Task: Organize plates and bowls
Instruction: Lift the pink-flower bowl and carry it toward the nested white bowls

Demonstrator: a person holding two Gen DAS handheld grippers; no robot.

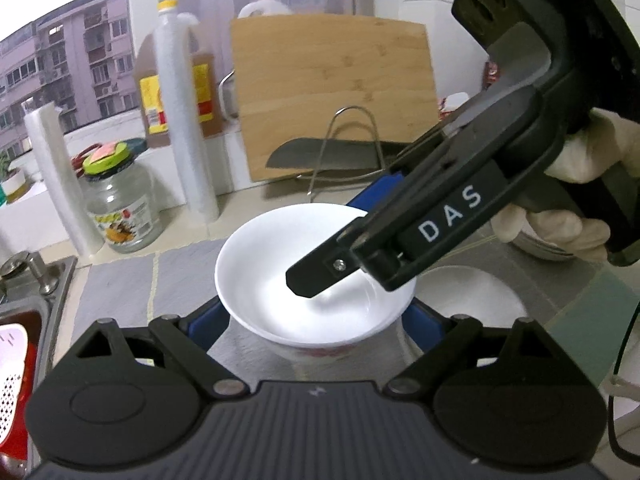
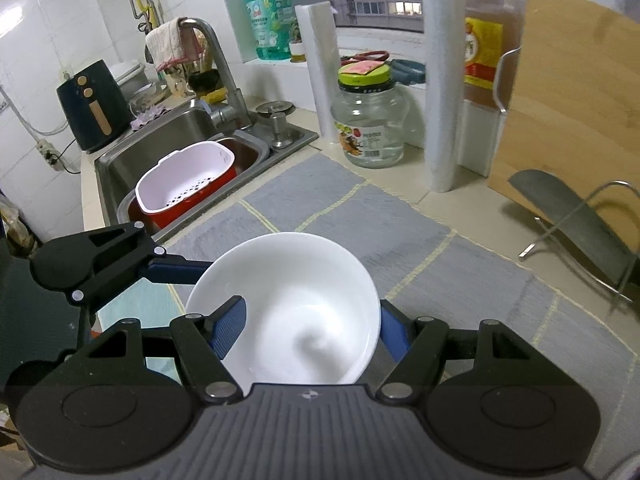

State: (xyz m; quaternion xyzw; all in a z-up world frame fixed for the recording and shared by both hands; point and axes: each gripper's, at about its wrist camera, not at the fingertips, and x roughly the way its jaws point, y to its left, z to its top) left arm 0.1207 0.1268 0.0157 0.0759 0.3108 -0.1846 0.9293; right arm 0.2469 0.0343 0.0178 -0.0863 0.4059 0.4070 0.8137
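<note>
A white bowl (image 1: 280,264) with a red pattern low on its outside hangs over the grey mat (image 1: 120,292). My left gripper (image 1: 318,320) is shut on it, one blue pad on each side of its body. From the upper right, my right gripper (image 1: 336,240) straddles the far wall, one finger down inside and its blue pad outside the rim. In the right wrist view the bowl (image 2: 296,312) fills the space between the right gripper's (image 2: 310,330) pads. The left gripper's finger (image 2: 176,272) reaches in behind the bowl from the left. A white plate (image 1: 472,300) lies on the mat to the right.
A wooden cutting board (image 1: 332,92) leans at the back behind a knife (image 1: 324,156) on a wire rack. A glass jar (image 1: 120,208), plastic-wrap rolls (image 1: 188,120) and an oil bottle stand behind the mat. The sink (image 2: 168,132) at left holds a red-and-white strainer basket (image 2: 188,180). A gloved hand (image 1: 560,220) holds the right gripper.
</note>
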